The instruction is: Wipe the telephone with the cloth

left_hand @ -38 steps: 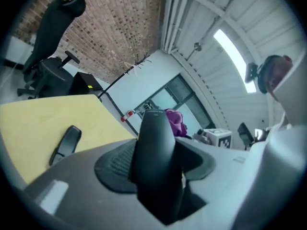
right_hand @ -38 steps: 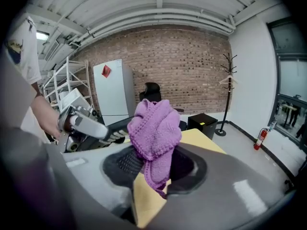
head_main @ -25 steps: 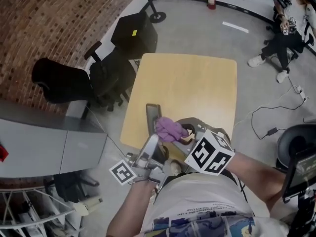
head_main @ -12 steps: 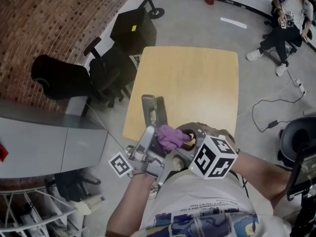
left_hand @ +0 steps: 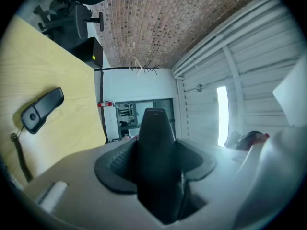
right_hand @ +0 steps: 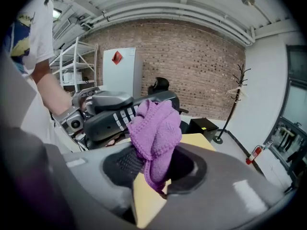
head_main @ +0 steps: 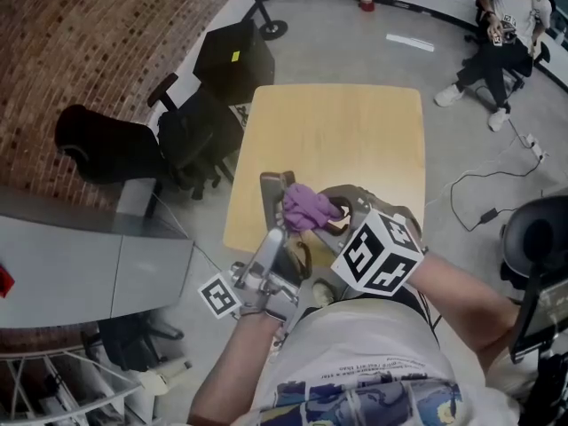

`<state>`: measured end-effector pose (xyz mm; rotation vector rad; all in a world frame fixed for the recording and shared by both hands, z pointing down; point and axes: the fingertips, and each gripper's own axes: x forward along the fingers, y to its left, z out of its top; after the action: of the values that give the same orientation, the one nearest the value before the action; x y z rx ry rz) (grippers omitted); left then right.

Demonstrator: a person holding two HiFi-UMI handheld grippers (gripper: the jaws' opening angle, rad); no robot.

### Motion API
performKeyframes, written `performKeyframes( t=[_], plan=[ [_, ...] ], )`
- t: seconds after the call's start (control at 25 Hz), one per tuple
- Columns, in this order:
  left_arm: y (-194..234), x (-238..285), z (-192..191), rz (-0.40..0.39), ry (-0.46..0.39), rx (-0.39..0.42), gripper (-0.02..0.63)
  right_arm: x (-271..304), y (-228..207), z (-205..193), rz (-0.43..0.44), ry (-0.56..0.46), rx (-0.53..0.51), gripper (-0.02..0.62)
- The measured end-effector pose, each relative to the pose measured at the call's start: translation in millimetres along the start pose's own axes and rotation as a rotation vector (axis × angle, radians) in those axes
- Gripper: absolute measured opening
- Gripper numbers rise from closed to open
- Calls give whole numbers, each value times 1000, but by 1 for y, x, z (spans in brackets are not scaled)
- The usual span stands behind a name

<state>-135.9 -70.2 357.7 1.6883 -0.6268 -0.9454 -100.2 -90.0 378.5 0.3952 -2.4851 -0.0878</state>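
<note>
The left tongs [head_main: 277, 257] gripped the raised telephone [head_main: 272, 190] close to the person while the right tongs [right_hand: 153, 169], pinched on the purple cloth [right_hand: 156, 128], had pushed it farther along the telephone, out over the table [head_main: 355, 131], so wiping seemed under way.

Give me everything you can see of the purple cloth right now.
The purple cloth is a soft, knitted-looking rag, bunched into a wad. The right gripper is shut on its lower part; the wad stands out past the jaws. It overlaps the keypad of the dark telephone, held by the left gripper; actual contact is unclear.
</note>
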Motion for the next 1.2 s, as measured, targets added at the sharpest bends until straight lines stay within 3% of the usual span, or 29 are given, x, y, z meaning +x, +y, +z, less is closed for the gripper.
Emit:
performKeyframes(
  t=[0.88,1.2],
  plan=[
    [-3,-22,10,-25,52,-48,255,-1,100,-18,112,94,-80,123],
    [-7,-16,-9,-55,94,-74,255,-9,40,-14,-51,90,-38,123]
  ],
)
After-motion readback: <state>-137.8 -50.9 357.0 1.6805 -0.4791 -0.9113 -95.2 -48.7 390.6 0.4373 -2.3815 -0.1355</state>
